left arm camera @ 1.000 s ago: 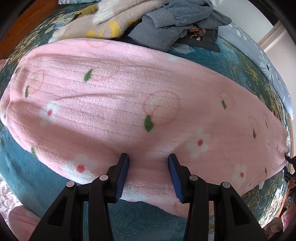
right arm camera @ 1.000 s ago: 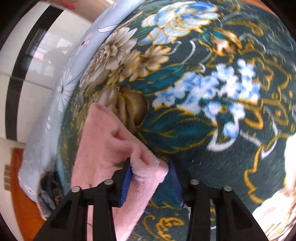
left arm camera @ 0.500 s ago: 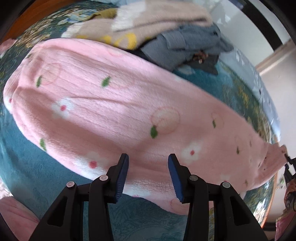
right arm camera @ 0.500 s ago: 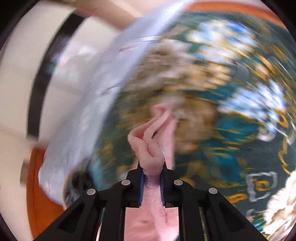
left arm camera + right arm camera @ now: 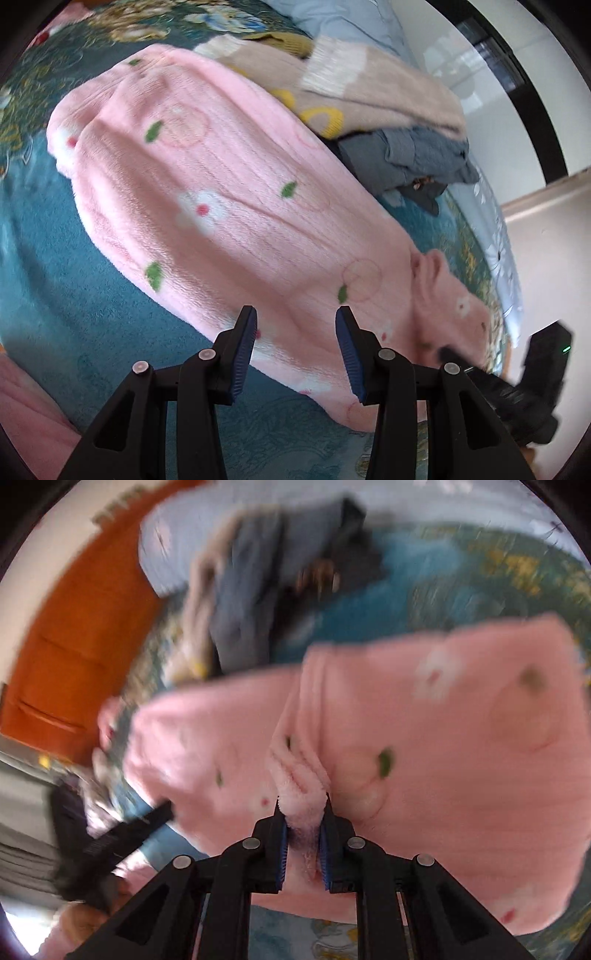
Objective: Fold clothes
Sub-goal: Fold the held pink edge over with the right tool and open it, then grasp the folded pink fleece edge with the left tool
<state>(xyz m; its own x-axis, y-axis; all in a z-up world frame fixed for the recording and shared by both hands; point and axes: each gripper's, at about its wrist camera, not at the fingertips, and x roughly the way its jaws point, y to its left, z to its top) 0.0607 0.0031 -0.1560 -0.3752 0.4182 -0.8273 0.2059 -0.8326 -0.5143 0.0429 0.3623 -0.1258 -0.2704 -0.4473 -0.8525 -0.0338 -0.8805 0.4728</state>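
Note:
A pink fleece garment (image 5: 229, 206) with flowers and green leaves lies spread on the teal floral bedspread (image 5: 51, 302). My left gripper (image 5: 295, 350) is open and empty, its jaws over the garment's near edge. My right gripper (image 5: 303, 838) is shut on a bunched end of the pink garment (image 5: 443, 738) and holds it lifted and folded over the rest. The right gripper also shows in the left wrist view (image 5: 517, 384) at the lower right. The left gripper shows blurred in the right wrist view (image 5: 110, 842) at the lower left.
A pile of other clothes lies behind the garment: a beige knit (image 5: 369, 85) with yellow marks and a grey top (image 5: 417, 155). A pale blue floral sheet (image 5: 502, 251) edges the bed on the right. An orange wooden headboard (image 5: 74, 635) stands behind.
My right gripper has swung round with the gripped end and carried it back over the garment. My left gripper has shifted along the near edge and stays open.

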